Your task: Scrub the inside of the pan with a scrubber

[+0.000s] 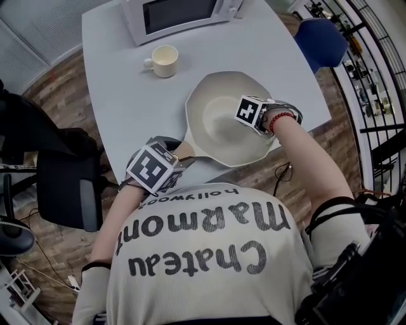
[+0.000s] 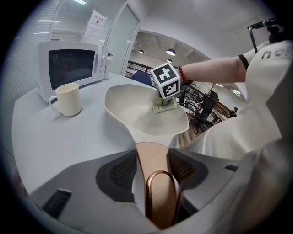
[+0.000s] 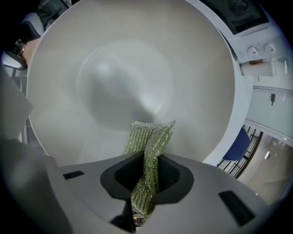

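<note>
Table (image 1: pixel 114 82): one pan (image 1: pixel 216 117), one cup (image 1: pixel 164 61), one microwave (image 1: pixel 181 16). Left gripper (image 2: pixel 153 165) clamps handle (image 1: pixel 184 151); right gripper (image 3: pixel 145 172) pinches scrubber (image 3: pixel 149 136).

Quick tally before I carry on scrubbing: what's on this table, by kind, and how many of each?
pan: 1
scrubber: 1, inside the pan
mug: 1
microwave: 1
Total: 4
</note>
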`<state>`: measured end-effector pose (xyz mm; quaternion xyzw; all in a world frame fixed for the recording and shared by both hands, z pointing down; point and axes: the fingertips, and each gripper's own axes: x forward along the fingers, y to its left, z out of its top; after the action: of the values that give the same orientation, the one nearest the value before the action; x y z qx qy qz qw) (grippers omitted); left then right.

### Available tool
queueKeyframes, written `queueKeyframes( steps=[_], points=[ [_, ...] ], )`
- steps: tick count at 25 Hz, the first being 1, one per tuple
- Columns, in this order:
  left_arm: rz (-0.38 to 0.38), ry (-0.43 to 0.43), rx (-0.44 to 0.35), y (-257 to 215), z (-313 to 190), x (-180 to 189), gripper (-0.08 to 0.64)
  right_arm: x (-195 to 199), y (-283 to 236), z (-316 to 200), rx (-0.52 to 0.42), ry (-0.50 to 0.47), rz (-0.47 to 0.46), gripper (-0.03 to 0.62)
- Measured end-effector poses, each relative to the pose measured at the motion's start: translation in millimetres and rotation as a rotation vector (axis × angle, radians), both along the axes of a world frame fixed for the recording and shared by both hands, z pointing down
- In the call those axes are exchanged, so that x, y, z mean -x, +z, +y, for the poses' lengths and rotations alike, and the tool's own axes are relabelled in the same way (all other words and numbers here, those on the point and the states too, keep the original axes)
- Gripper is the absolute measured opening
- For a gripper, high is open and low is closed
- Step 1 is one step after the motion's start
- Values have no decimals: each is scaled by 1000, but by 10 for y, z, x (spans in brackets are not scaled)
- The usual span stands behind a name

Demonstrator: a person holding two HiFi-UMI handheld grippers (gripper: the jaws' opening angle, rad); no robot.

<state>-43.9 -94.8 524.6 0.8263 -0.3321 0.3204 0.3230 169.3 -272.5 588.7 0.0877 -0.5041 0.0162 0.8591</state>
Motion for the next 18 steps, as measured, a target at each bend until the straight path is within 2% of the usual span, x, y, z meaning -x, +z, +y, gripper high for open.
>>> queueKeyframes(
  steps=[3,6,8,9,10,11,15,16,18],
  points=[
    [0,3,-5,18,-29,-2,222,63,-26,-221,-95,-81,4,54],
    [-2,5,-3,85,6,45,225,302,-138,-592,-332,-313,-22,54],
    [-5,-2,7,126,51,83,225,502,-243,-760,-483,-428,-102,54],
    [-6,-1,8,131,55,91,225,571,-304,-804,-549,-443,-168,54],
    [-8,3,7,129,45,93,229,607,-368,-818,-604,-413,-252,54],
    [-12,12,4,123,28,89,232,614,-433,-803,-648,-334,-358,54],
    [-32,54,-4,116,-4,78,236,500,-754,-534,-734,185,-861,54],
    [-31,58,-2,120,-6,85,238,446,-855,-448,-763,279,-958,54],
    [-20,52,1,122,9,94,241,311,-1030,-226,-816,398,-1091,54]
  ],
)
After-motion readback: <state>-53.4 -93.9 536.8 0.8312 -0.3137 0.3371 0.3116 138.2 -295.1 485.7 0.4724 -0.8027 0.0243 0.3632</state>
